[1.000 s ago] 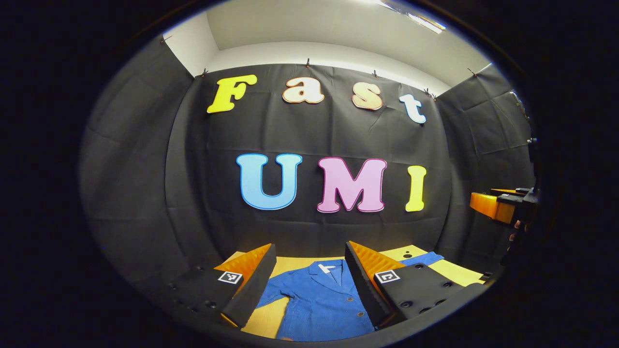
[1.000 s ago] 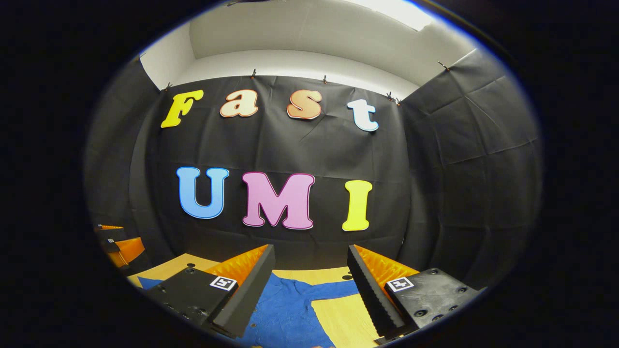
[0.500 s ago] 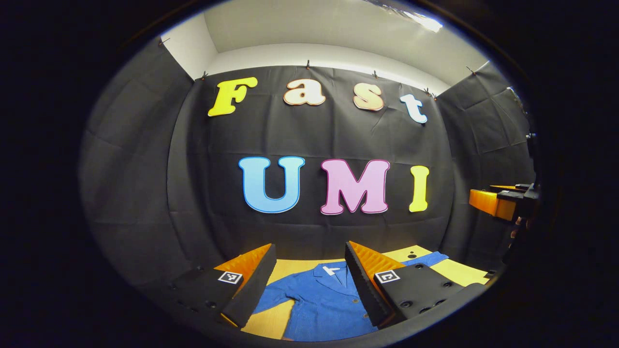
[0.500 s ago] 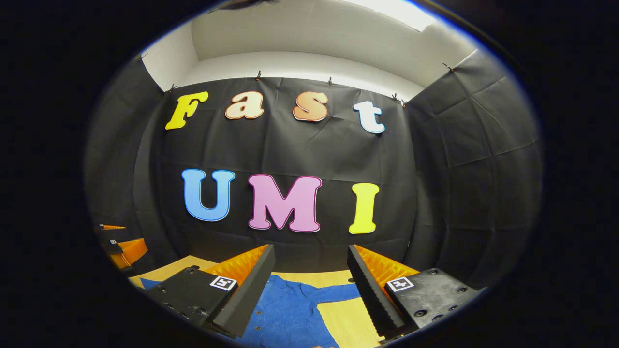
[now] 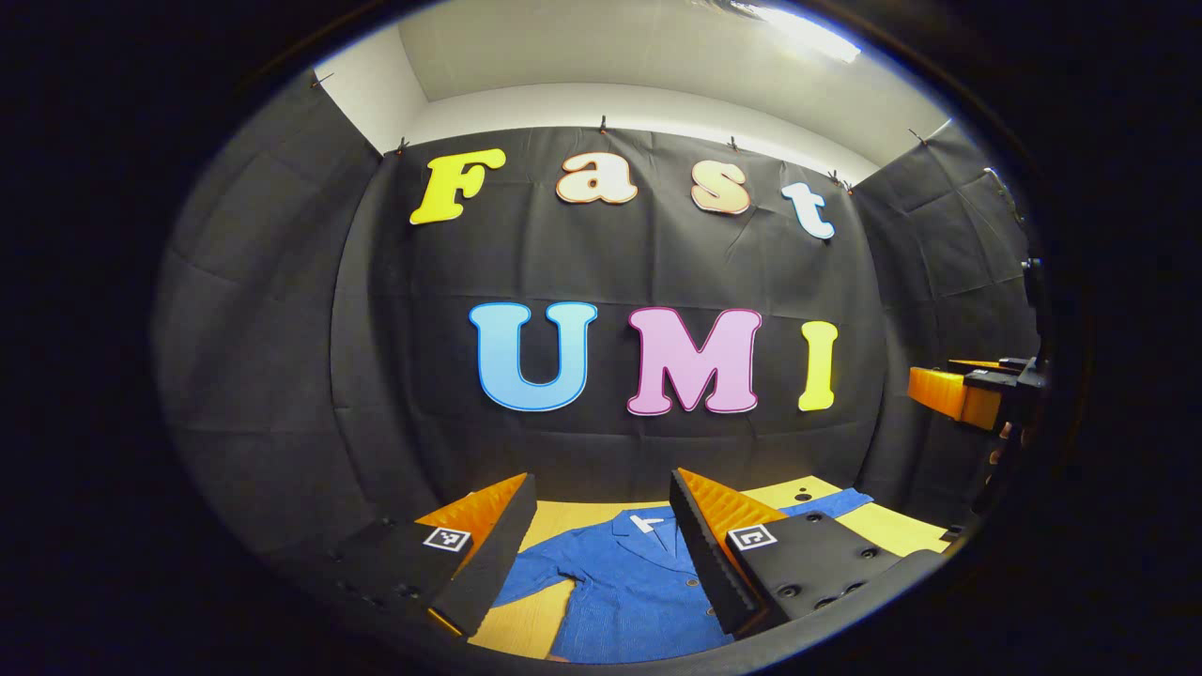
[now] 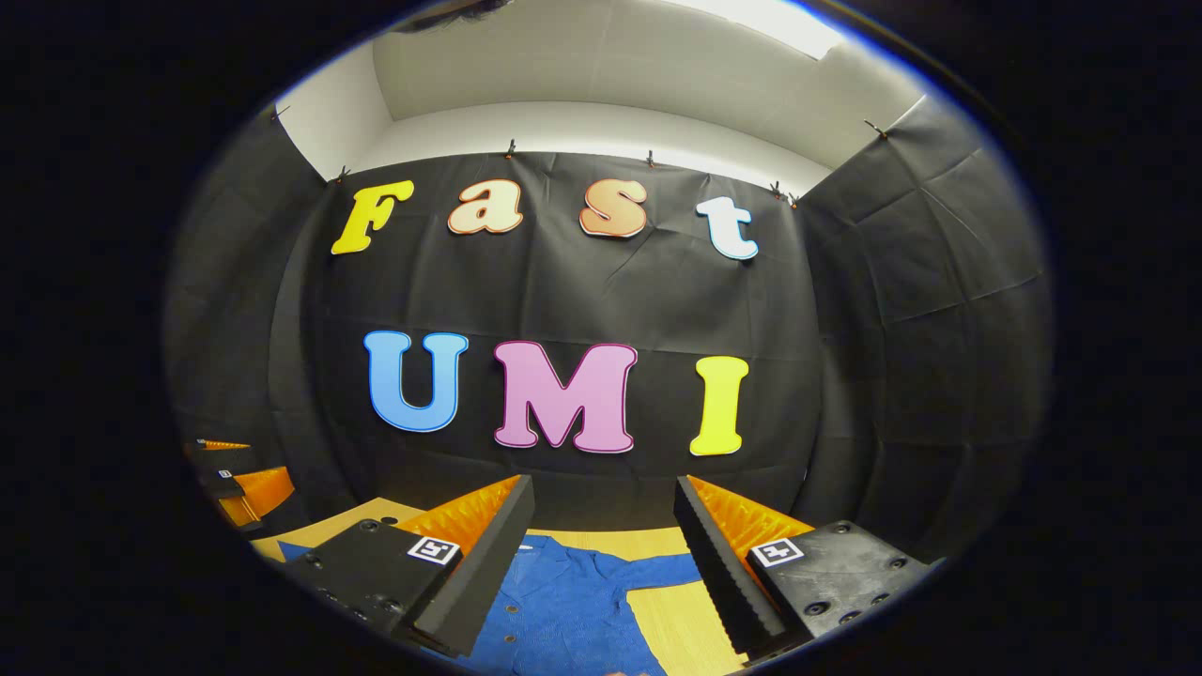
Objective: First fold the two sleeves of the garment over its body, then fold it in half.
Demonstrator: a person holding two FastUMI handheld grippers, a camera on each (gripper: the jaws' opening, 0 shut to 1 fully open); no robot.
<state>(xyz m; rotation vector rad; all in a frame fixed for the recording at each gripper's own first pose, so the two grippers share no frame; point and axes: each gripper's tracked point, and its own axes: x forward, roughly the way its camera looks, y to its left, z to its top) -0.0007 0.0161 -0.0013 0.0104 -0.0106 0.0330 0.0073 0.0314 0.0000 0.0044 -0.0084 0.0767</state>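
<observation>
Yellow wooden tabletop (image 5: pixel 563 514) carries a blue buttoned fabric jacket (image 5: pixel 629 591), sleeves spread flat. Left gripper (image 5: pixel 601 488) and right gripper (image 6: pixel 604 488) hover above it, both wide open, holding nothing.

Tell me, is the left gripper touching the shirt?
Apart. In the left gripper view the left gripper hangs open above the shirt, grasping nothing.
</observation>
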